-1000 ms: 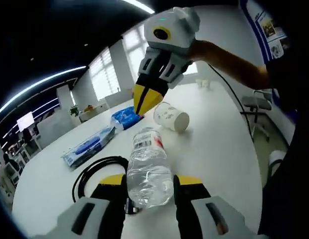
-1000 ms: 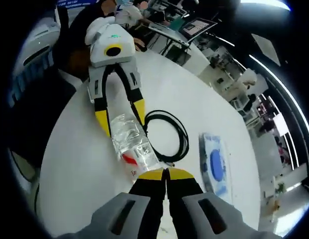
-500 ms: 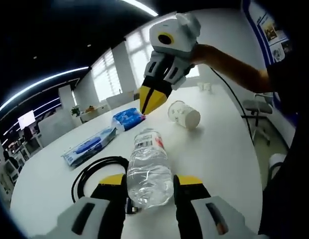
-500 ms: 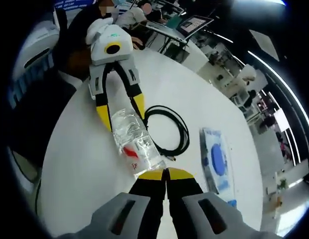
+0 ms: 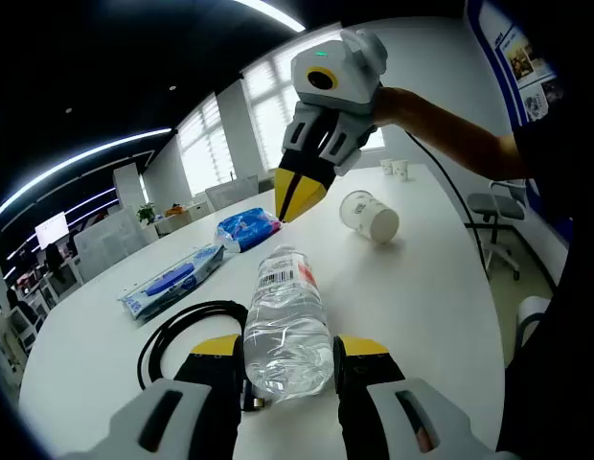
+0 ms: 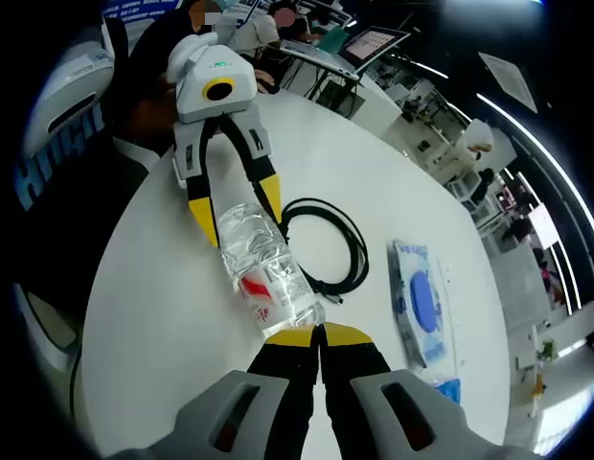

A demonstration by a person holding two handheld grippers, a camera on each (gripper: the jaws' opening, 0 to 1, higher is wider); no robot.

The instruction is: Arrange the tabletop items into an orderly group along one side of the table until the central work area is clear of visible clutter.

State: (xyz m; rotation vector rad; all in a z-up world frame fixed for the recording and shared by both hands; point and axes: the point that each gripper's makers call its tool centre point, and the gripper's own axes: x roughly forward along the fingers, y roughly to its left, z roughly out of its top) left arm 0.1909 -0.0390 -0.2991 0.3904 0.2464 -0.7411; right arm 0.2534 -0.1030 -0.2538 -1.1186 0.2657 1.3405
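A clear water bottle (image 5: pixel 287 326) with a red-and-white label lies on its side on the white table (image 5: pixel 422 287). My left gripper (image 5: pixel 289 347) holds its base, one yellow pad pressed on each side. The right gripper view shows the same grasp: the left gripper (image 6: pixel 237 211) straddles the bottle (image 6: pixel 268 273). My right gripper (image 6: pixel 319 335) is shut with nothing in it, just above the bottle's cap end. In the left gripper view the right gripper (image 5: pixel 295 199) hangs over the table near a paper cup (image 5: pixel 371 215) that lies on its side.
A black cable (image 5: pixel 182 326) coils left of the bottle, and the cable (image 6: pixel 328 251) shows beside it. Beyond lie a blue-and-white wipes pack (image 5: pixel 172 281), a blue packet (image 5: pixel 246 228) and two small cups (image 5: pixel 395 168). A person stands at the table's edge.
The right gripper has risen and shifted right, still shut. The paper cup has rolled farther right across the table. The left gripper and the bottle have stayed put.
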